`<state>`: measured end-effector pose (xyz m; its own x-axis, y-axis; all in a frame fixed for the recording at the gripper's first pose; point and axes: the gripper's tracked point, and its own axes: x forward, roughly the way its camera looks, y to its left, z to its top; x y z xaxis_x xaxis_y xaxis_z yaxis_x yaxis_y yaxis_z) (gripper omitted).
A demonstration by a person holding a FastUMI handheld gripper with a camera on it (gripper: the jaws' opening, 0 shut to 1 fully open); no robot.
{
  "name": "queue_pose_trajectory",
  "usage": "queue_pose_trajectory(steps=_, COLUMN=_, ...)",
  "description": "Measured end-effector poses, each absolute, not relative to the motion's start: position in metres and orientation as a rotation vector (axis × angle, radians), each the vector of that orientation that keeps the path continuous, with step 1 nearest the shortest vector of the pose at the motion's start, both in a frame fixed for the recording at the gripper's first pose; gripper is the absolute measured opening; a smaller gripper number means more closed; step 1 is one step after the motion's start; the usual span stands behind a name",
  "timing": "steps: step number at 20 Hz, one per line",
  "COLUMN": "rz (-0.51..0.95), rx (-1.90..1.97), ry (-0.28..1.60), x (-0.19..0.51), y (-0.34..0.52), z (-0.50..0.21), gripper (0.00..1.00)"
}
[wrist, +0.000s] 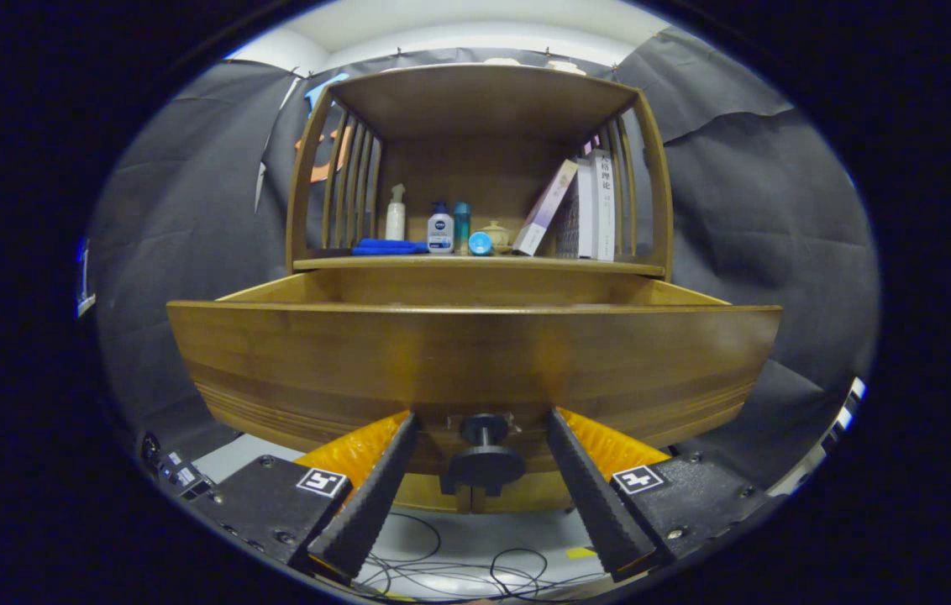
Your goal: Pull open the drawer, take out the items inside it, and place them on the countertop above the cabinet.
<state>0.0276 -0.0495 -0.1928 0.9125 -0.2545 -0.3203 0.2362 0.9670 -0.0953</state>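
Note:
The wooden drawer (475, 353) stands pulled out of the cabinet, its wide front panel facing me. I look at it from low down, so its inside is hidden behind the panel. A dark round knob (484, 462) juts from the panel's lower middle. My gripper (482, 418) is open, one finger on each side of the knob with a gap on both sides and the tips close to the panel. The countertop (610, 267) lies just above and behind the drawer.
On the countertop, under a wooden shelf roof (484, 97), stand a blue cloth (387, 247), a white spray bottle (395, 214), a lotion bottle (440, 231), a small teapot (494, 235) and leaning books (580, 206). Slatted side walls close both ends. Cables (459, 571) lie on the floor below.

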Motion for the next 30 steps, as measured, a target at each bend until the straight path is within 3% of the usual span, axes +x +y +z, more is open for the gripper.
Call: queue_pose_trajectory(steps=30, rz=-0.279, rx=-0.114, ry=0.413, x=0.193, y=-0.087, z=-0.198, gripper=1.00)
